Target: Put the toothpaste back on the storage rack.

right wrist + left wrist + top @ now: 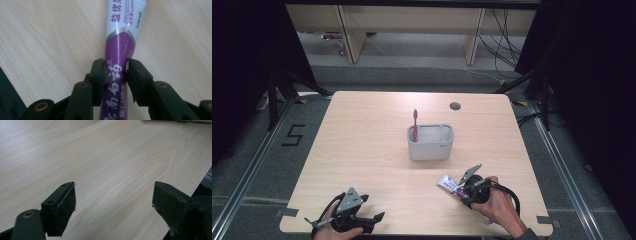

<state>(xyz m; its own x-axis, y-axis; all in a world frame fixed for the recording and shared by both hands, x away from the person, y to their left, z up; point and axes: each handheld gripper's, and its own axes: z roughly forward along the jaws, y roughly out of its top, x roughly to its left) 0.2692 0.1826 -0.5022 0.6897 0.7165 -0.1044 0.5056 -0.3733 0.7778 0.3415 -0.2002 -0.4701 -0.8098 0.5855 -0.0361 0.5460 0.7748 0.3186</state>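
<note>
On the wooden table (362, 135), near its front edge, our right gripper (114, 71) pinches the purple-and-white toothpaste tube (120, 47), well short of the grey caddy (430, 148) holding a pink toothbrush (415, 125). We should squeeze only lightly, then lift straight up. Our left gripper (113, 202) hangs spread over bare wood.

One pale wooden bench (362, 150) carries one grey rectangular plastic holder (430, 142), one red toothbrush (415, 125) standing in it, and one purple-and-white toothpaste tube (119, 50). Two black hand-held tongs: left (371, 210), right (460, 192).
</note>
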